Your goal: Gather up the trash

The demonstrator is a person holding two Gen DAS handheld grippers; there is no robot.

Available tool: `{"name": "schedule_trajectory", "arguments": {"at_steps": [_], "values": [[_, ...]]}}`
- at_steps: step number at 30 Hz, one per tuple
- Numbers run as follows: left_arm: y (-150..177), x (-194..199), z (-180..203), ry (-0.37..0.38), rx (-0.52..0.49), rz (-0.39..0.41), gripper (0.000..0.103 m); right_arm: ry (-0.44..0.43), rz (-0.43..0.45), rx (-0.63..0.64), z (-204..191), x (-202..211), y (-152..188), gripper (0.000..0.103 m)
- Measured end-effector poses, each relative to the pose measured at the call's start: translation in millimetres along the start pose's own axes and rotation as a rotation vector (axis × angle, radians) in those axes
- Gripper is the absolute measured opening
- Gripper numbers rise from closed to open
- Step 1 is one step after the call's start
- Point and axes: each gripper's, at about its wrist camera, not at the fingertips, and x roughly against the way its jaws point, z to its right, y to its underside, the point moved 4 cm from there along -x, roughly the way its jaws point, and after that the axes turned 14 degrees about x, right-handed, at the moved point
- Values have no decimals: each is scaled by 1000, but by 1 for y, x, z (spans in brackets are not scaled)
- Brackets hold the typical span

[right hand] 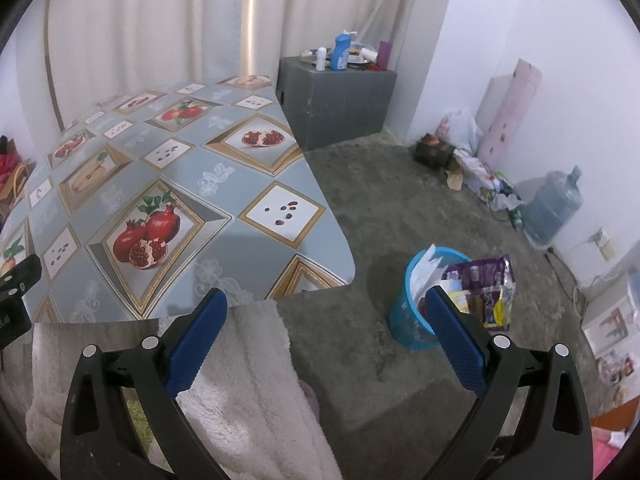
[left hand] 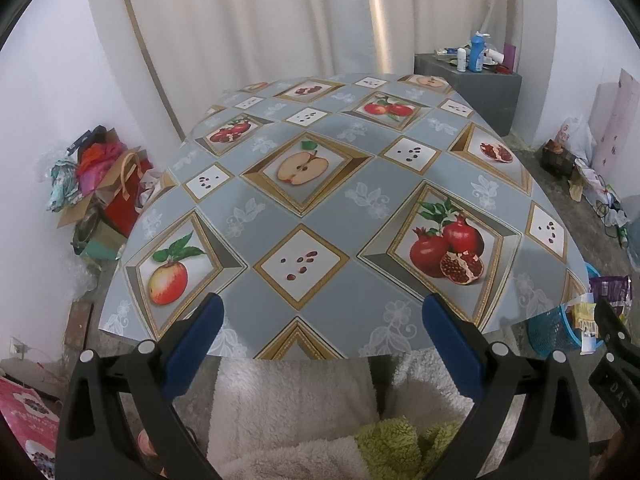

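Observation:
A blue mesh bin [right hand: 408, 320] stands on the floor to the right of the table, stuffed with wrappers: a purple foil packet [right hand: 486, 280], white paper [right hand: 424, 272] and yellow packets. In the left wrist view the same bin [left hand: 552, 330] peeks out at the right edge. My right gripper [right hand: 326, 306] is open, empty, hovering beside the table corner with its right finger in front of the bin. My left gripper [left hand: 322, 312] is open and empty over the near edge of the table [left hand: 320, 184], whose fruit-print cloth carries no loose items.
A grey box [right hand: 340, 100] with bottles stands past the table. Bags, a water jug [right hand: 552, 208] and clutter line the right wall. Boxes and clothes [left hand: 100, 184] pile up left of the table. A person's white fleece lap [right hand: 248, 392] is below the grippers.

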Motion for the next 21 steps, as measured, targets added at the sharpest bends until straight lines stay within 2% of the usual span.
{"name": "schedule_trajectory", "arguments": {"at_steps": [21], "values": [[0, 0, 5, 3, -10, 1, 97, 1, 8, -4, 8, 3, -2, 95]]}}
